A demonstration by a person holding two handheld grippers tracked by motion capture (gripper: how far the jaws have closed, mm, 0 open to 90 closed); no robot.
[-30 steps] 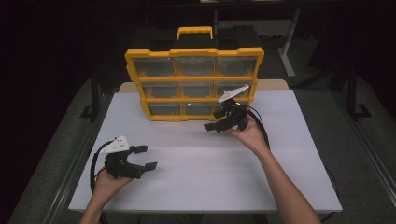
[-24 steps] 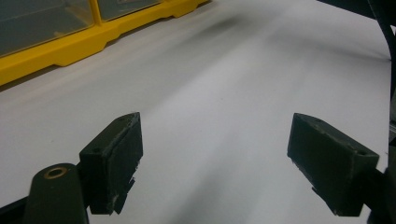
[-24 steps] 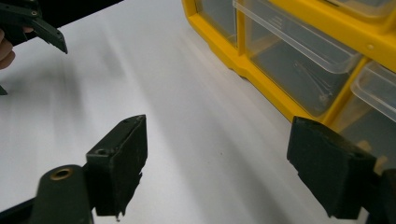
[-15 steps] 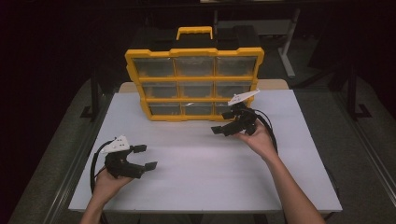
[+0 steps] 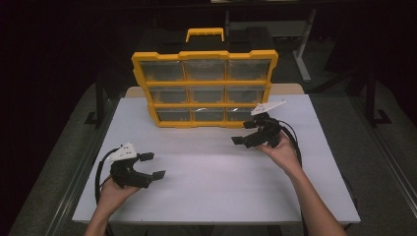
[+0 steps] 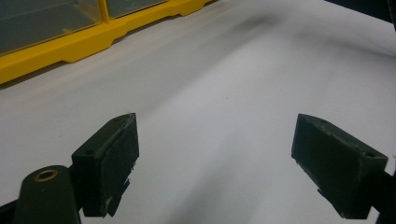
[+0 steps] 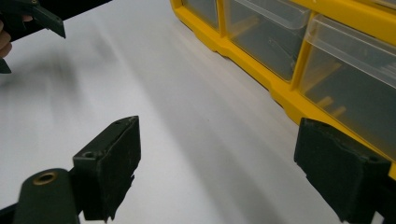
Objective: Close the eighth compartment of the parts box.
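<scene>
Organizer: a yellow plastic organizer case (image 5: 204, 88) with clear drawer fronts in three rows and a yellow carry handle on top; it stands upright at the far middle of the tabletop.
Drawers: the clear fronts are seen close in the right gripper view (image 7: 336, 70); what is inside them I cannot tell.
Right gripper: the black right gripper (image 5: 245, 133) is held just in front of the lower right corner of the organizer, near it but not touching. Its jaws have just been opening and now stand wide apart, with nothing between them.
Left gripper: the black left gripper (image 5: 153, 166) is held low over the near left part of the tabletop, well apart from the organizer. Its jaws have also just been opening, stand wide apart, and hold nothing.
Tabletop: a white flat tabletop (image 5: 216, 182); both grippers are over its bare surface.
Surroundings: the room around the tabletop is dark.
</scene>
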